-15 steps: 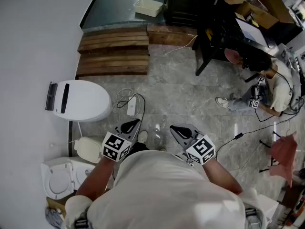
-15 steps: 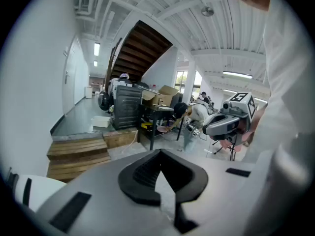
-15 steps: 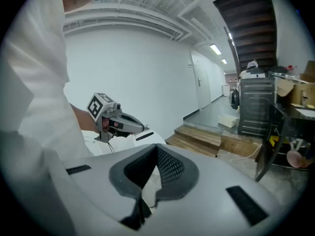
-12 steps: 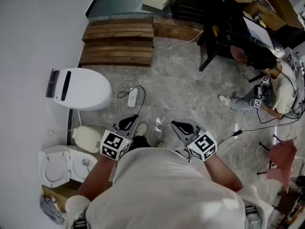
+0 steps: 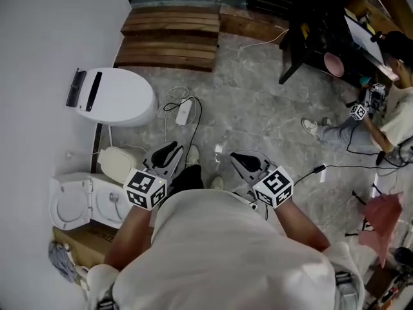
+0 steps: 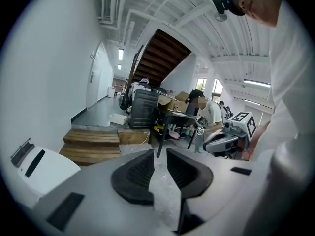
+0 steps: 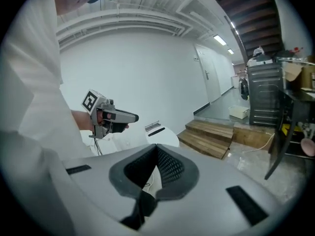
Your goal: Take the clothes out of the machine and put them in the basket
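marker cubes (image 5: 143, 189), left gripper (image 6: 160, 156) fingers (image 6: 140, 173) apart, right gripper (image 7: 156, 149) fingers (image 7: 170, 168) together

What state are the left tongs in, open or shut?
Open, narrowly. The left tongs hold nothing: in the left gripper view their black pads stand apart, with bare floor showing through the gap.

1. Wooden steps (image 5: 171, 36) at 12 o'clock.
2. White oval lid (image 5: 119, 99) at 10 o'clock, power strip (image 5: 184, 112) just beside it.
3. Black table (image 5: 316, 28) at 1 o'clock, with pink bowl (image 5: 333, 63).
4. Seated person (image 5: 400, 108) at 2 o'clock.
5. Toilet seat (image 5: 68, 205) at 8 o'clock.
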The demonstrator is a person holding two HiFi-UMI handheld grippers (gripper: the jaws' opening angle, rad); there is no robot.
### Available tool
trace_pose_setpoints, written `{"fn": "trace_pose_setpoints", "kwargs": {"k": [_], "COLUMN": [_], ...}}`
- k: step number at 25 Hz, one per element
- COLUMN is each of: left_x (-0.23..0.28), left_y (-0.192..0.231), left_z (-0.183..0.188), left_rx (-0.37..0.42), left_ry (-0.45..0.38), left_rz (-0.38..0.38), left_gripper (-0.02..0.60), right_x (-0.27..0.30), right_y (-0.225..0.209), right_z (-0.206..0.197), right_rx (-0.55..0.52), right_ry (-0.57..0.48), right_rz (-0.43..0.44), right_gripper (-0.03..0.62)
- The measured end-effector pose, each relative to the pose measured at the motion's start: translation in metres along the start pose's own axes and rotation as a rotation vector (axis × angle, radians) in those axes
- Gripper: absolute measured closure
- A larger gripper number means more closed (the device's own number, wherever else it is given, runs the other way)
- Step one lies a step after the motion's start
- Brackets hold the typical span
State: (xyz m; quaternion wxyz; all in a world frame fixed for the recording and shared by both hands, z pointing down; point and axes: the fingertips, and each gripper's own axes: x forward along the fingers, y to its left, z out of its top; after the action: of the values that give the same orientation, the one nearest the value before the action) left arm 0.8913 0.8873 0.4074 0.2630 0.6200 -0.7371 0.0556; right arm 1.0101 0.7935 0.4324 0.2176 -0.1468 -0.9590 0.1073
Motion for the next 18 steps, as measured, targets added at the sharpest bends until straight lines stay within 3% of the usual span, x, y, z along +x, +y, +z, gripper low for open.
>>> {"fn": "trace_pose_setpoints", "kwargs": {"k": [8, 18], "left_x": [0.042, 0.099], "left_y": [0.065, 0.162], "left_z": [0.042, 0.118], "left_rx": [0.020, 0.059], "left_ry": [-0.049, -0.076], "left_rz": [-0.019, -0.104], "left_gripper": [0.411, 0.383], "right_x": [0.048, 0.127], "right_y": [-0.038, -0.103], "right_z": [0.030, 0.102], "right_rx": [-0.021, -0.032], "right_ry": [0.023, 0.032], "right_rz": [-0.020, -0.108], "right_gripper": [0.591, 0.589]}}
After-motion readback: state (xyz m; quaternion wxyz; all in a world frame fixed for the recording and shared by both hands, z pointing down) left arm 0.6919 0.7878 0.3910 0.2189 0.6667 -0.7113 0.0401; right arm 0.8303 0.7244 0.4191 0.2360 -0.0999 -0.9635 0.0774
